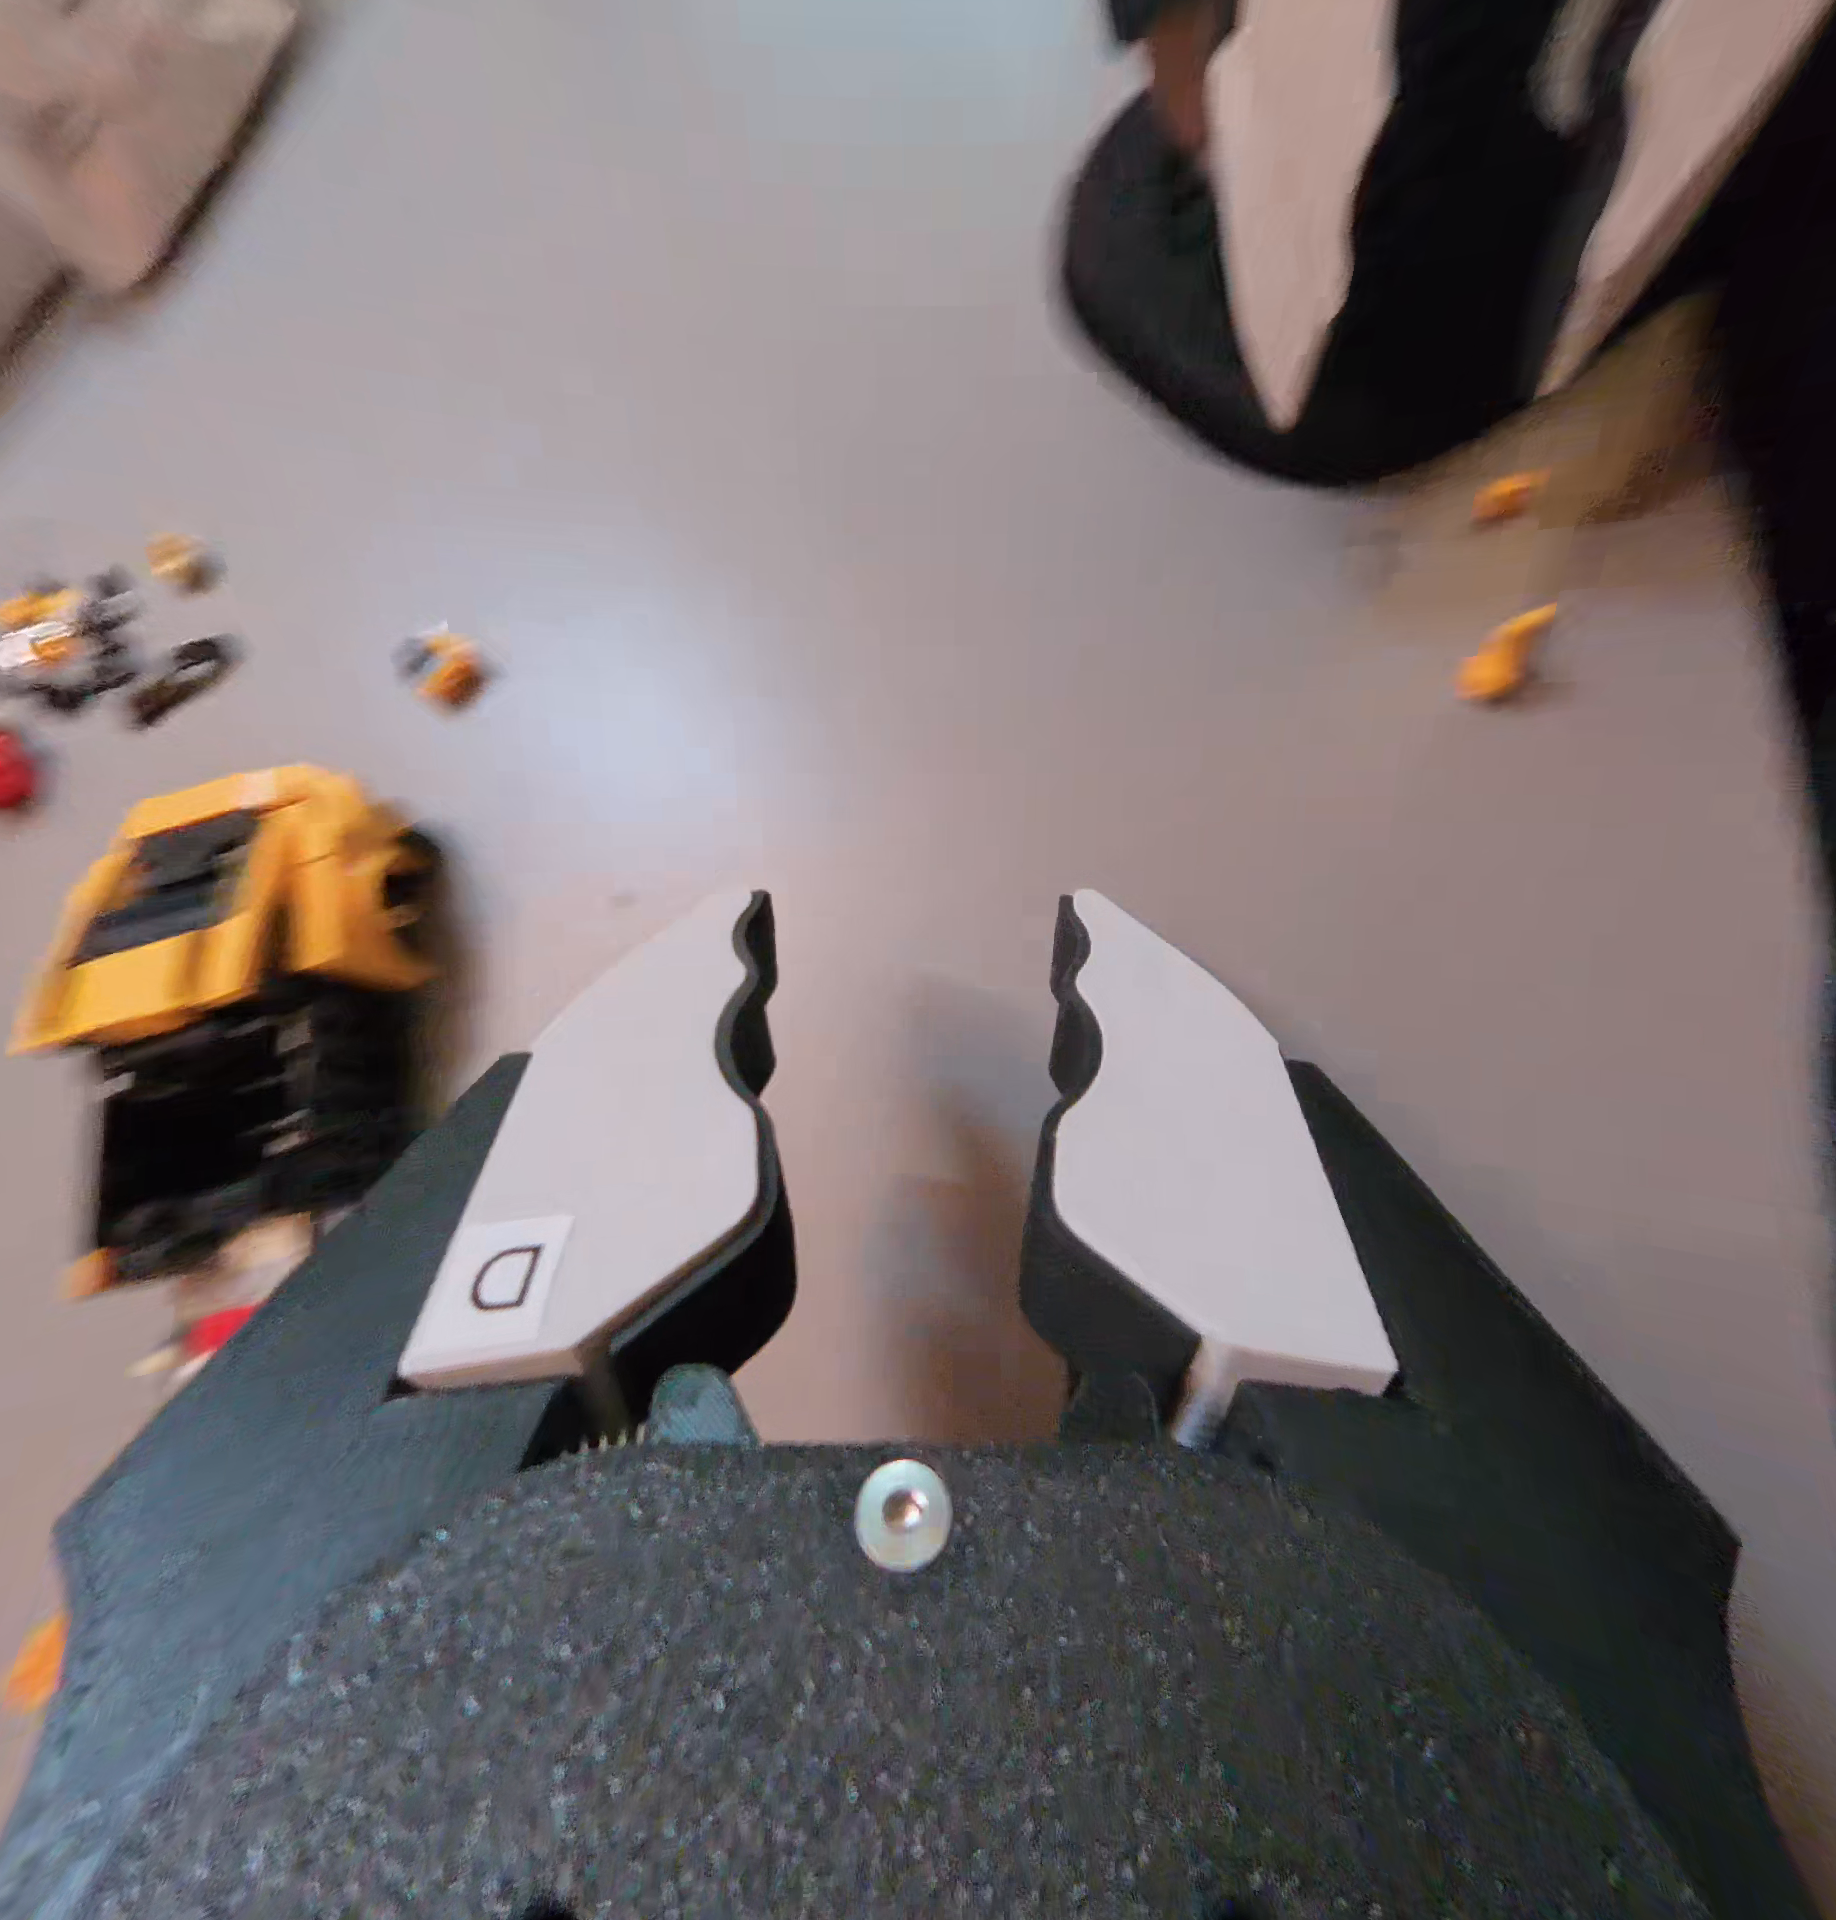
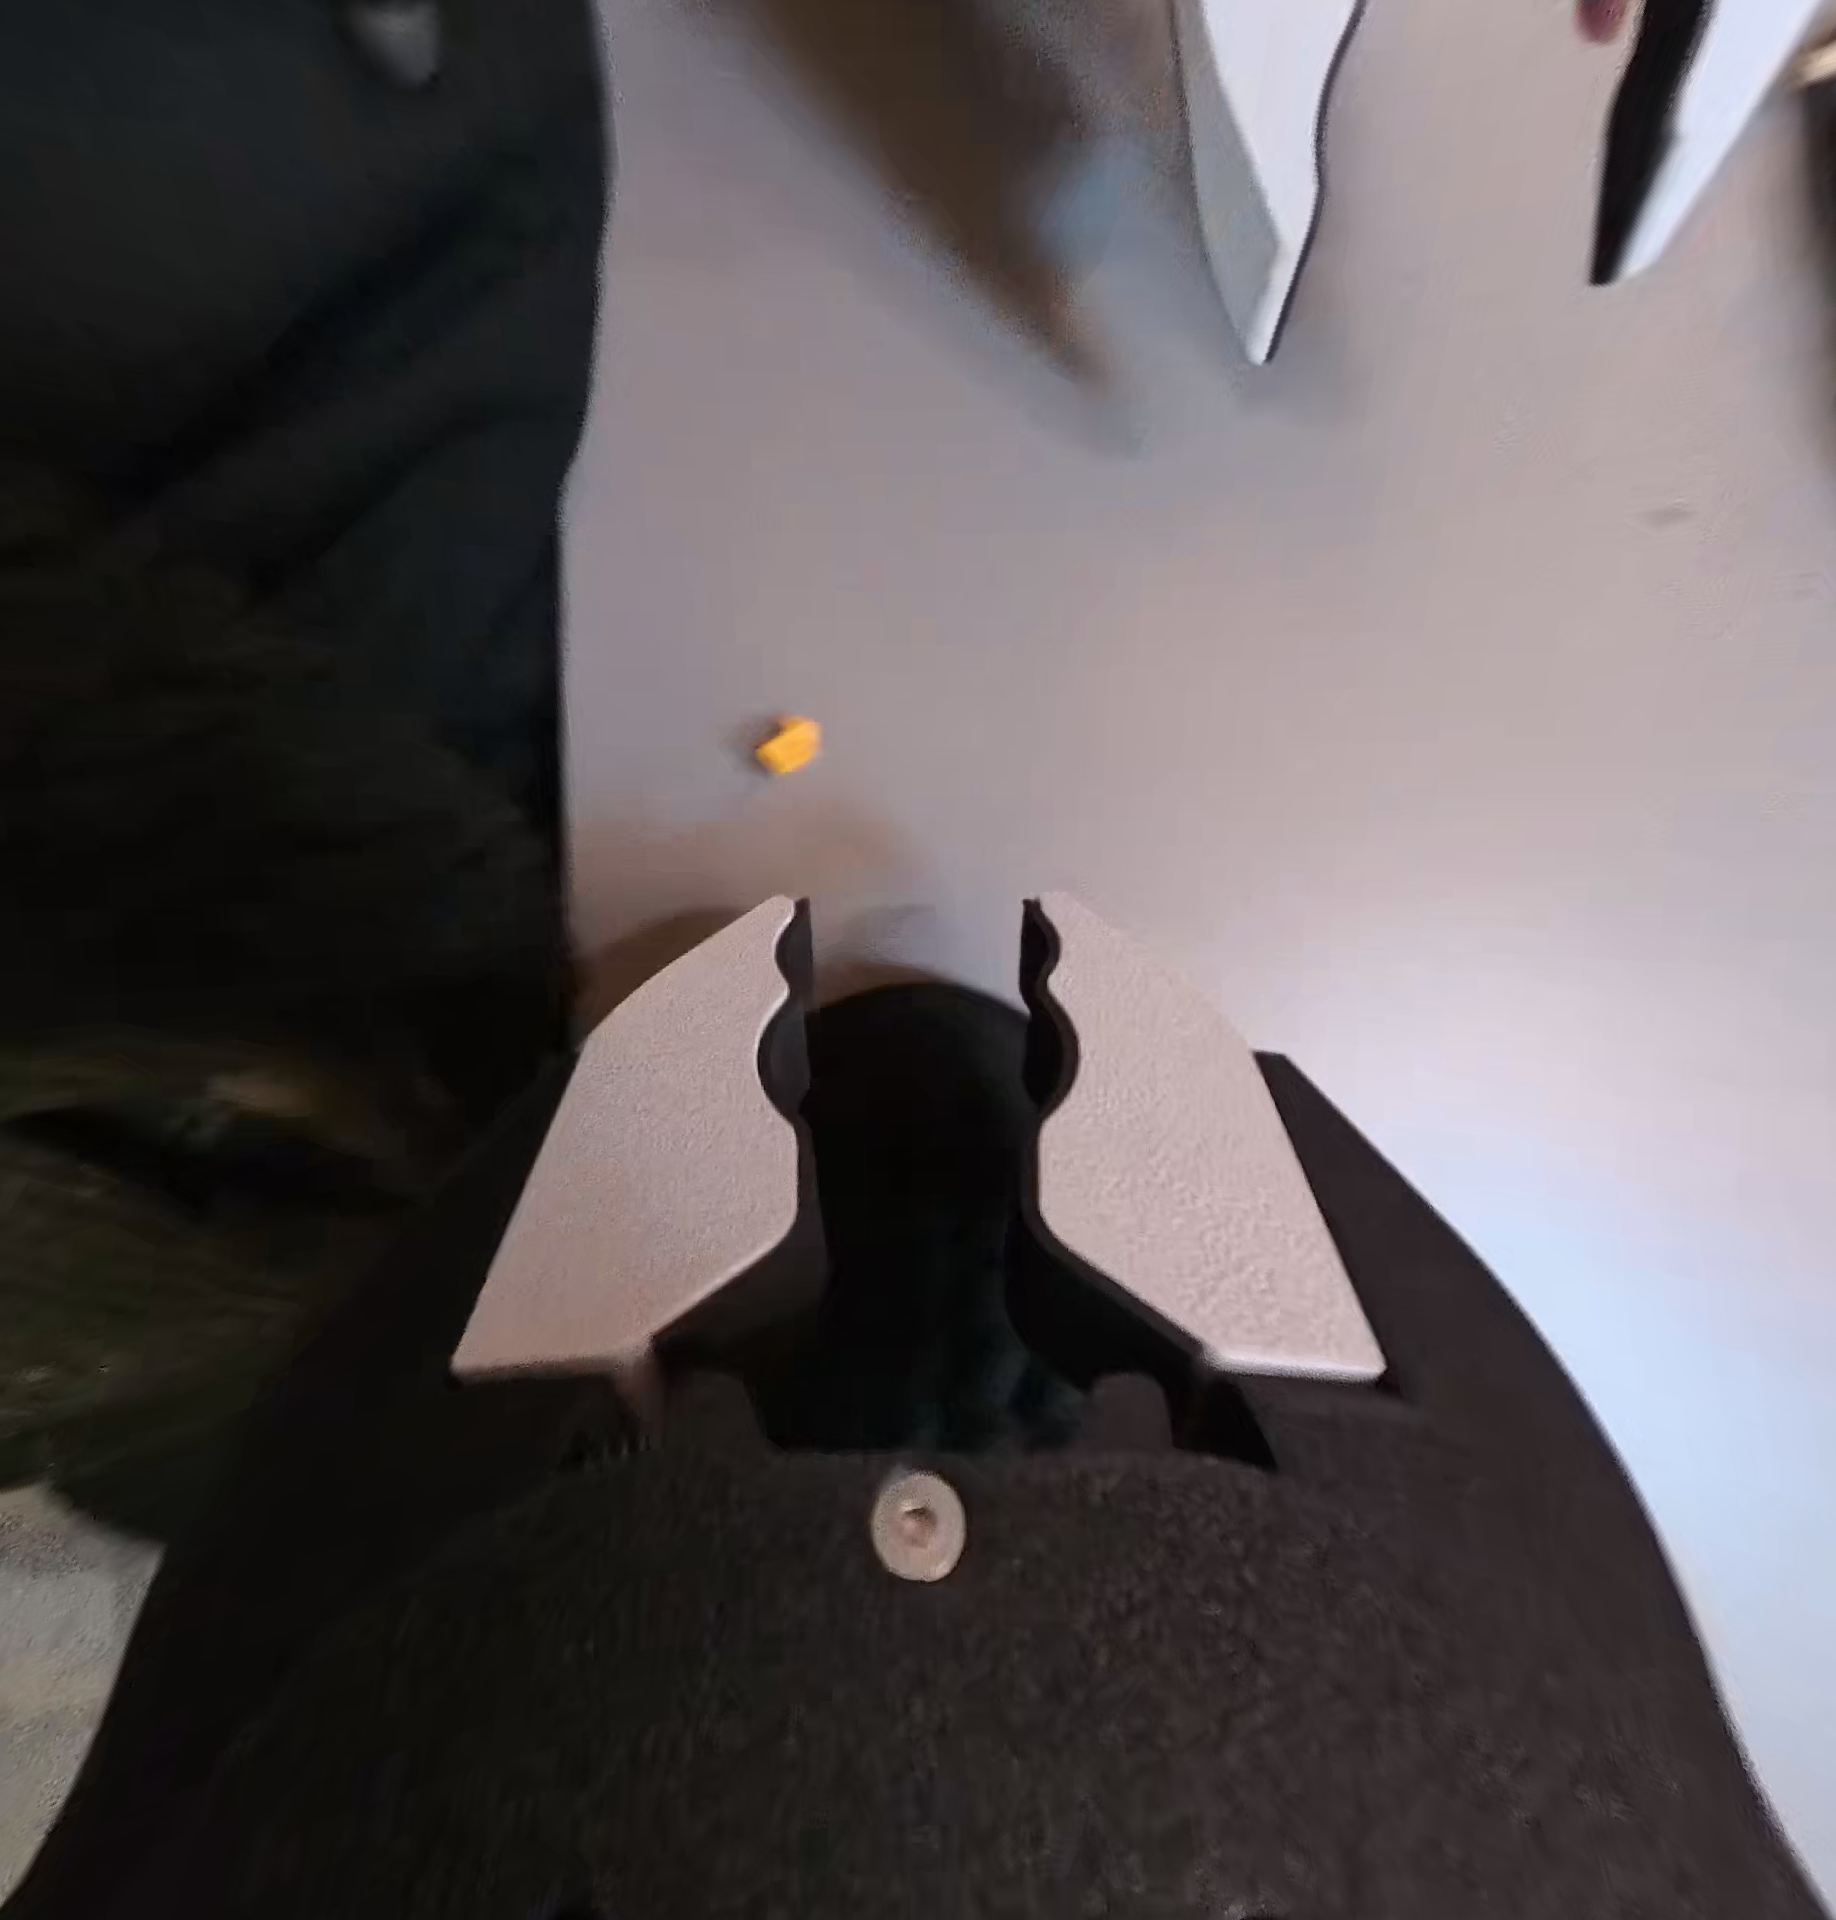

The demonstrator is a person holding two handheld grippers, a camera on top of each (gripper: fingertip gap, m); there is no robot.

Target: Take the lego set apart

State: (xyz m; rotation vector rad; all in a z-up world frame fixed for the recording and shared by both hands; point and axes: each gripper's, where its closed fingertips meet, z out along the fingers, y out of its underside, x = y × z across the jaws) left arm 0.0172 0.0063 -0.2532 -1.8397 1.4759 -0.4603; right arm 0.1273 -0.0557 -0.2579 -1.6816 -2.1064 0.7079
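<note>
Both grippers empty, fingers apart: left gripper (image 1: 912,935), right gripper (image 2: 916,920). Next, clamp yellow car body (image 1: 239,935) low, pull pieces straight off.

Under everything you have a smooth grey surface (image 1: 893,468), with a soft sheen of light on it left of its middle. At its far left corner in the left wrist view you can see a heap of beige fabric (image 1: 83,156), blurred, so its kind is unclear. Along the right edge runs dark clothing (image 1: 1818,831), a person's, and just beside it at the far right lies a black rounded object (image 1: 1142,312) resting on the surface. In your right wrist view the same dark clothing (image 2: 249,520) fills the left side, with a pale patch (image 2: 31,1683) below it.
</note>
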